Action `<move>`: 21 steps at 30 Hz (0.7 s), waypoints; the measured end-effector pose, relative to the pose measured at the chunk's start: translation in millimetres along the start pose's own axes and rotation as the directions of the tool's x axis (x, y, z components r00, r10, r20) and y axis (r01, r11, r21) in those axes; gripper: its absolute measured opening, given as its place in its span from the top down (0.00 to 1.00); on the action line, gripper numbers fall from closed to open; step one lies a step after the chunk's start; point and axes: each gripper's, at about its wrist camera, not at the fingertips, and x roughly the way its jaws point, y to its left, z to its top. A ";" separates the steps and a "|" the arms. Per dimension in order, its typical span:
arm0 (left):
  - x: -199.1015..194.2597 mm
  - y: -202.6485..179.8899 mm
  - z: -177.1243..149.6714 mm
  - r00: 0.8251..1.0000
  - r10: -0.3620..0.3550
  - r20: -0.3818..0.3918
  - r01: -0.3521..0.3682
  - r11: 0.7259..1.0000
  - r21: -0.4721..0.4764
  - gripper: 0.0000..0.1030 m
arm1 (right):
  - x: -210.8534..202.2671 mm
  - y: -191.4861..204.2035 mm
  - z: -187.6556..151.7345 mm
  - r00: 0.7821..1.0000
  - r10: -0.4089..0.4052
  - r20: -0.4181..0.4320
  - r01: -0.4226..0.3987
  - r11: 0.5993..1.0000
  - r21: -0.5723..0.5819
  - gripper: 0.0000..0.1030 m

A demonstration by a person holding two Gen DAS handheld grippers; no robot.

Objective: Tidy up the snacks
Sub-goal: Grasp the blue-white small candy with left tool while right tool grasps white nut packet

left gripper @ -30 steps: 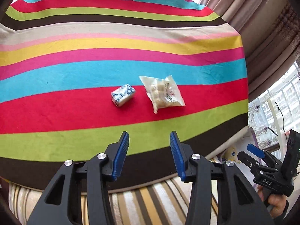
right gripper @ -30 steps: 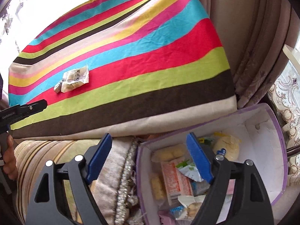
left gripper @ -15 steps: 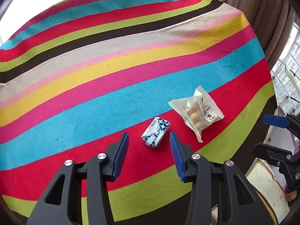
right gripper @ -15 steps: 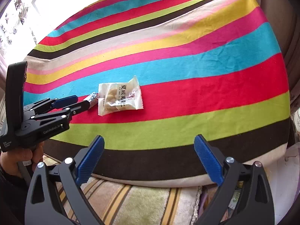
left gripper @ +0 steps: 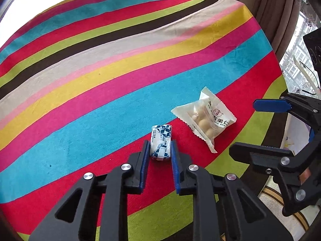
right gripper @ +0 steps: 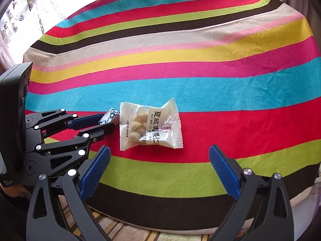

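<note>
A small blue-and-white wrapped candy (left gripper: 161, 142) lies on the striped cloth (left gripper: 100, 92), and my left gripper (left gripper: 160, 145) is shut on its sides. The candy also shows in the right wrist view (right gripper: 109, 116), between the left gripper's fingers (right gripper: 88, 120). A clear white packet of nuts (left gripper: 206, 120) lies just right of the candy. In the right wrist view the packet (right gripper: 150, 124) sits ahead of my right gripper (right gripper: 159, 150), which is open wide and empty above the green stripe.
Brown curtains (left gripper: 260, 10) hang at the far right of the cloth. A striped sofa cushion (right gripper: 130, 231) runs below the cloth's front edge (right gripper: 180, 221). The right gripper's body (left gripper: 280, 160) stands right of the packet.
My left gripper moved forward onto the candy and closed on it. My right gripper swung from the snack box to the cloth and now faces the nut packet.
</note>
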 end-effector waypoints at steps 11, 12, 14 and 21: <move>-20.3 36.9 -11.4 0.999 0.008 0.047 0.000 0.986 -0.165 0.82 | 33.8 19.3 15.9 0.998 -0.052 -0.033 0.049 0.997 -0.062 0.04; -22.0 38.2 -12.4 0.999 0.006 0.051 0.003 0.985 -0.170 0.82 | 36.5 20.4 17.3 0.997 -0.062 -0.034 0.060 0.996 -0.068 0.04; -23.3 38.9 -13.1 0.998 0.005 0.058 0.006 0.984 -0.179 0.82 | 40.7 21.6 20.4 0.996 -0.087 -0.031 0.085 0.994 -0.074 0.04; -31.5 46.0 -18.1 0.997 0.003 0.077 0.014 0.976 -0.215 0.82 | 48.4 12.6 22.6 0.994 -0.107 -0.038 0.105 0.994 -0.043 0.04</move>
